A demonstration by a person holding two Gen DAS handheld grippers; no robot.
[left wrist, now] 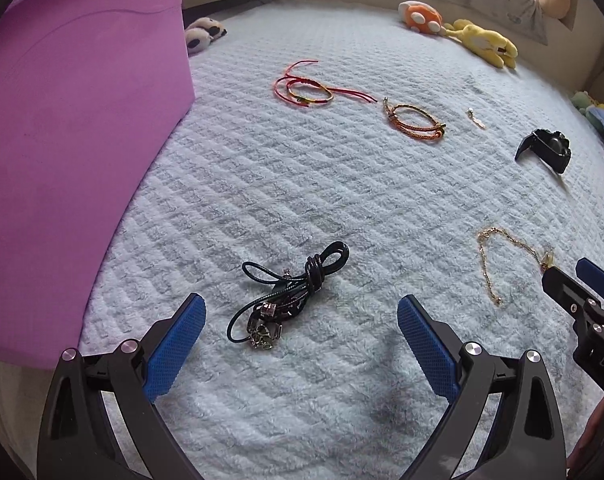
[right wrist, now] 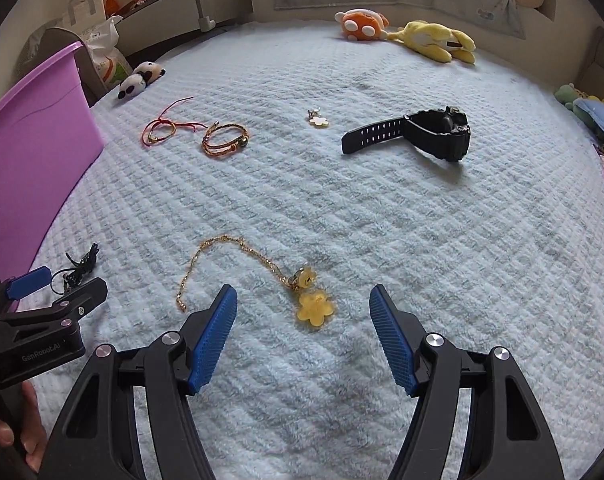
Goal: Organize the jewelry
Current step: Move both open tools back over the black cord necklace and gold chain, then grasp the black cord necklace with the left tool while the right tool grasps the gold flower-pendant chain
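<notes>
A bundled black cord necklace (left wrist: 288, 294) lies on the pale fleece blanket, just ahead of my left gripper (left wrist: 302, 320), which stands open and empty. A gold chain with yellow flower charms (right wrist: 309, 300) lies between and just beyond the blue pads of my right gripper (right wrist: 303, 312), also open and touching nothing. The same gold chain (left wrist: 489, 264) shows at the right of the left wrist view. Farther off lie a red string bracelet (left wrist: 302, 88), an orange braided bracelet (left wrist: 415, 122), a small flower charm (right wrist: 317, 120) and a black watch (right wrist: 429, 134).
A purple bin (left wrist: 82, 140) stands along the left side. Plush toys (right wrist: 401, 32) sit along the far edge of the bed (right wrist: 461, 240), and more soft items lie at the right edge. Shelving and bags stand beyond the bed at upper left.
</notes>
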